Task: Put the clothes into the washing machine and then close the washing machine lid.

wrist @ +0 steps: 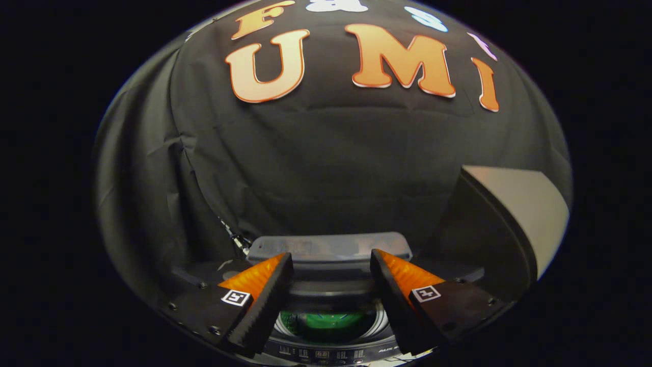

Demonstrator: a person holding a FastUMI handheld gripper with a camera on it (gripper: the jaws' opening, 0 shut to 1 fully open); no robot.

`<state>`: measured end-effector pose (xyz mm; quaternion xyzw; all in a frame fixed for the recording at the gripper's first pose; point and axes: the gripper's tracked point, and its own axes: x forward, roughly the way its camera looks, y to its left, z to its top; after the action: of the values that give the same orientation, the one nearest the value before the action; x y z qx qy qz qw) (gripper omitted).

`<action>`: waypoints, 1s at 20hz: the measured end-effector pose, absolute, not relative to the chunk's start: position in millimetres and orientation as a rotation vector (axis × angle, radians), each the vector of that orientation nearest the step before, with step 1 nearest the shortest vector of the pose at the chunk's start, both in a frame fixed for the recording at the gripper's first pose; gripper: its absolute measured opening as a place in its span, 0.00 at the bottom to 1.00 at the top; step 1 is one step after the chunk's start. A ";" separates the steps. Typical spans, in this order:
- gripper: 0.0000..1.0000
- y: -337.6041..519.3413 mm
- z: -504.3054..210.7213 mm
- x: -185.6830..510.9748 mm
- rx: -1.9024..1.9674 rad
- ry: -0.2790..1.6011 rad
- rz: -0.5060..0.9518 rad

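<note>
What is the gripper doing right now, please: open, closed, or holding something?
Gripper: open and holding nothing, fingers apart above the washing machine drum, where green clothes lie.

Washing machine (331, 255) lid open, apparently green clothes (326, 322) inside drum

Each of my two fingers (237, 297) carries a small square black-and-white marker. The washing machine's control panel (326, 352), at its front edge, bears small printing too blurred to read.

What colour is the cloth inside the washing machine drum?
Green cloth, seen in the gripper view, below the open gripper.
</note>
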<state>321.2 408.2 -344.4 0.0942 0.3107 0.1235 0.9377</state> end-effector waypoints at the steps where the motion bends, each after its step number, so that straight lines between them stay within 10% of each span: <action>1: 0.99 407.0 -354.3 317.9 0.187 0.648 0.248; 20: 0.99 430.5 -475.2 259.4 0.190 0.901 0.282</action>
<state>259.4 430.5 -475.2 0.0915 0.4334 0.1357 0.8862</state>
